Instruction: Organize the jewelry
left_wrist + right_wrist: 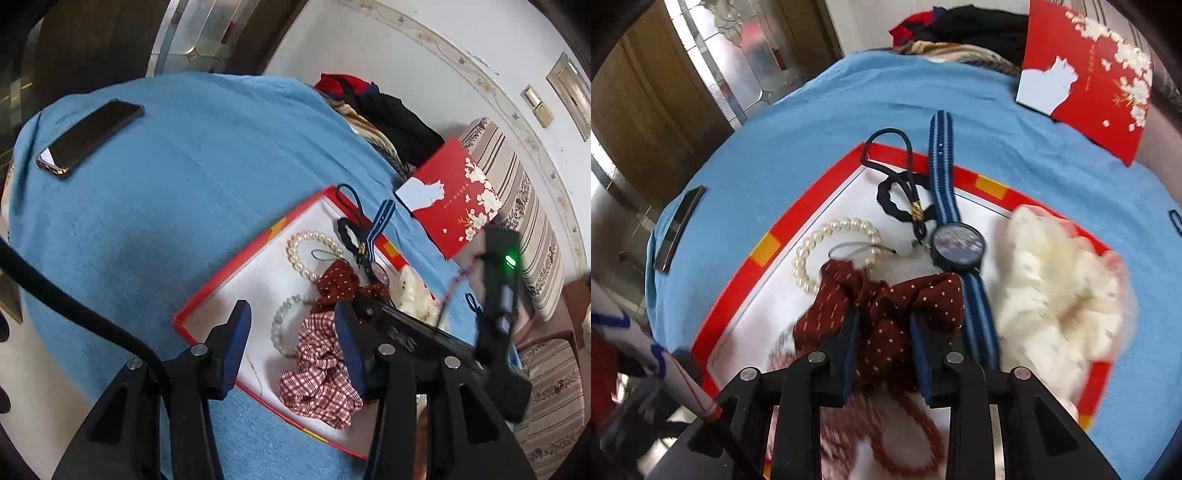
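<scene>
A red-rimmed white box [221, 284] lies on a blue cloth and holds jewelry and hair ties. My left gripper [291, 321] is open above its near end, over a grey pearl bracelet [282, 317] and a red checked scrunchie [321, 369]. My right gripper [882, 328] is open, its fingers either side of a dark red dotted scrunchie [886, 302], not pressing it. A red bead string [912, 435] hangs blurred below it. Also in the box are a white pearl bracelet [831, 243], a blue striped watch [956, 240], black hair ties [897, 195] and a cream scrunchie [1060, 295].
A black phone [88, 138] lies on the blue cloth [184, 166] at the far left. The red lid with white blossoms [454, 199] lies beyond the box. Piled clothes [384, 114] and a striped cushion [517, 206] sit behind.
</scene>
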